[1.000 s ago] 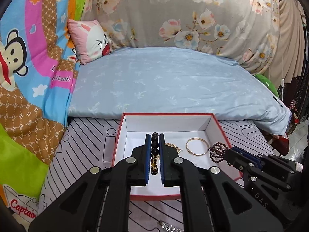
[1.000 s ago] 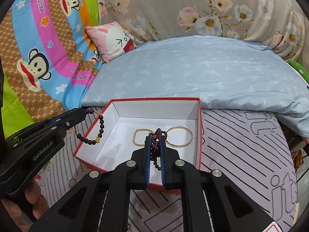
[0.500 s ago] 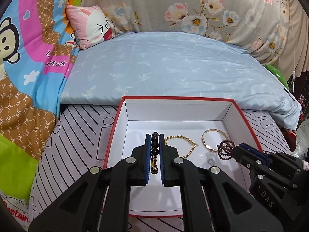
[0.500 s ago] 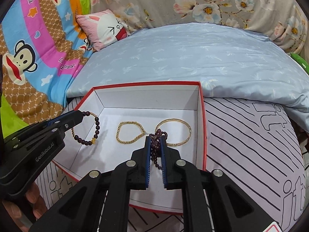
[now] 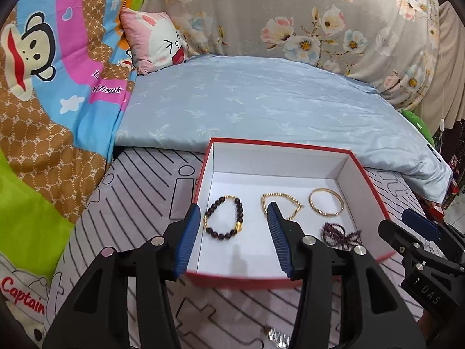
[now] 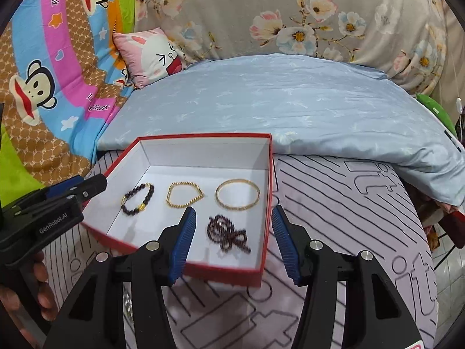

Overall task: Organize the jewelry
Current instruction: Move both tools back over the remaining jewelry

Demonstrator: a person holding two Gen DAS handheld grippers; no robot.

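Note:
A red box (image 5: 279, 144) (image 6: 203, 136) with a white inside sits on the bed. On its floor lie a dark bead bracelet (image 5: 223, 217) (image 6: 138, 199), a gold bead chain (image 5: 281, 205) (image 6: 183, 194), a gold bangle (image 5: 326, 202) (image 6: 237, 194) and a heap of small purple beads (image 5: 340, 235) (image 6: 228, 232). My left gripper (image 5: 234, 213) hangs over the dark bracelet, jaws opening, nothing pressed between them. My right gripper (image 6: 234, 216) hangs over the purple beads, jaws opening too, touching nothing.
The box rests on a grey line-patterned sheet (image 6: 334, 218) in front of a pale blue quilt (image 5: 261, 101). A silver chain (image 5: 276, 334) (image 6: 127, 302) lies on the sheet near the front. A pink pillow (image 5: 154, 40) and cartoon blanket (image 5: 43, 72) lie at left.
Both grippers were shut on their bead strings over the box; now both have let go, and the dark bracelet and the purple beads lie on the box floor.

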